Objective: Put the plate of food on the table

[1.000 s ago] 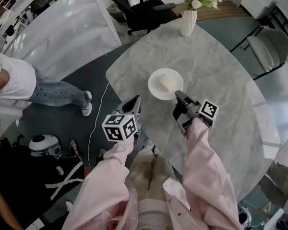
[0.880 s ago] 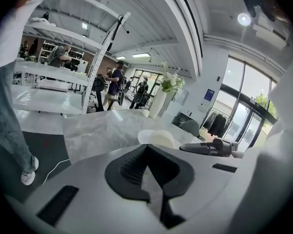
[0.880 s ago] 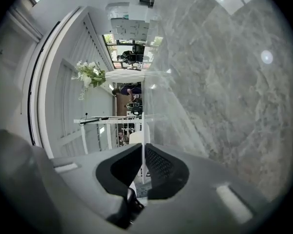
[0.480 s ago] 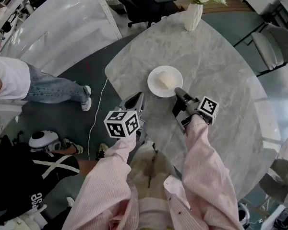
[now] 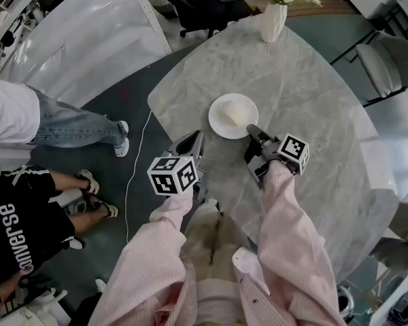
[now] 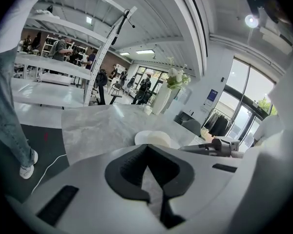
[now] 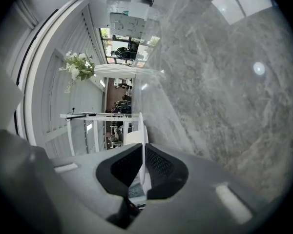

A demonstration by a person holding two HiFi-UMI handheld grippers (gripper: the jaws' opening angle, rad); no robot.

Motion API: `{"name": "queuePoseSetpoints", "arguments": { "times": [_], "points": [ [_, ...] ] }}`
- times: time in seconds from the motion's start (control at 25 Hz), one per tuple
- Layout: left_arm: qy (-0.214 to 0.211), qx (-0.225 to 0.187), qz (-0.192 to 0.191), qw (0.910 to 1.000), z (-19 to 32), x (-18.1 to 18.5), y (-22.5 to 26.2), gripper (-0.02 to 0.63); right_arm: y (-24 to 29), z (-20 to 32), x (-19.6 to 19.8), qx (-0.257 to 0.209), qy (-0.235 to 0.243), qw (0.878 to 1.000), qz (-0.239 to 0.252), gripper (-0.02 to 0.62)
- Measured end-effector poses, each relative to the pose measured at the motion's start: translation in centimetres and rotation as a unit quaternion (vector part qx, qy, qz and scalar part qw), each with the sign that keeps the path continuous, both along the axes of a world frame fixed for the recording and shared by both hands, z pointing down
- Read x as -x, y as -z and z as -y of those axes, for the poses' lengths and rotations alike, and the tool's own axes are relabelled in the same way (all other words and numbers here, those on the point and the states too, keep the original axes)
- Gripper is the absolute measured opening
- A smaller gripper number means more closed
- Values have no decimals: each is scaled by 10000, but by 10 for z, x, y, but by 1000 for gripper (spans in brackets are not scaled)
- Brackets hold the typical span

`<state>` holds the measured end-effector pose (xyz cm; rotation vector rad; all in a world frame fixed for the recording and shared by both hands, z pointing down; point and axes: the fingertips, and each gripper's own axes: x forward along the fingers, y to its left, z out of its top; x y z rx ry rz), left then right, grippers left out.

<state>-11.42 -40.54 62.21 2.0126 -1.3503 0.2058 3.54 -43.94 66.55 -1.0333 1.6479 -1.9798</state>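
1. I held the right hand-held gripper (image 5: 252, 132) (image 7: 142, 152) narrow, its jaws pinched on the near right rim of the white plate (image 5: 216, 117).
2. In the right gripper view the plate (image 7: 142, 130) showed edge-on as a thin white line running straight away from between the pads, with the grey marble surface (image 7: 224, 91) filling the right side.
3. The plate lay flat and face up, on the near half of the round surface (image 5: 306, 94), left of its middle. I could not tell whether its base was touching the marble.
4. Being round, the plate had no long axis. Its gripped edge faced me, and the right hand-held gripper pointed along a line from lower right to upper left, towards the plate's centre.
5. A pale lump of food (image 5: 235, 114) sat in the middle of the plate.
6. The left hand-held gripper (image 5: 192, 140) (image 6: 147, 147) had its pads meeting at the tips with nothing between them. It hung at the near edge of the surface, apart from the plate and to its lower left.
7. From the left gripper view the plate (image 6: 139, 139) lay low on the surface (image 6: 102, 126), just beyond the jaws.
8. A white vase of flowers (image 5: 273, 20) stood at the far edge, well apart from the plate.
9. A person in jeans (image 5: 75, 124) stood on the floor to the left.
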Motion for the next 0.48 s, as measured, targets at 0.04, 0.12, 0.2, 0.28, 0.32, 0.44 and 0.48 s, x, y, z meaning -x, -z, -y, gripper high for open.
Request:
{"name": "queuePoseSetpoints", "arguments": {
  "times": [0.04,0.12,0.2,0.28,0.32,0.44,0.48],
  "points": [
    [1,1,3,10000,0,0,0,-8,0,0,0,29,-3,10000,-79,20],
    [-1,0,11,10000,-1,0,-1,-8,-1,1,-1,59,-27,9998,-199,20],
    [-3,4,7,10000,-2,0,-1,-8,-3,3,-2,118,-47,9995,-286,20],
    [-12,8,-4,10000,-3,0,-1,-8,-4,4,-2,134,-14,9991,-410,20],
    [-18,8,-9,10000,-3,0,-1,-8,-4,4,-2,111,27,9987,-500,20],
    [-18,13,-9,10000,-4,0,0,-8,-5,4,-1,-9,219,9946,-1014,34],
    [-18,11,-8,10000,-3,-1,0,-8,-6,4,-2,-52,305,9914,-1270,36]
  ]
}}
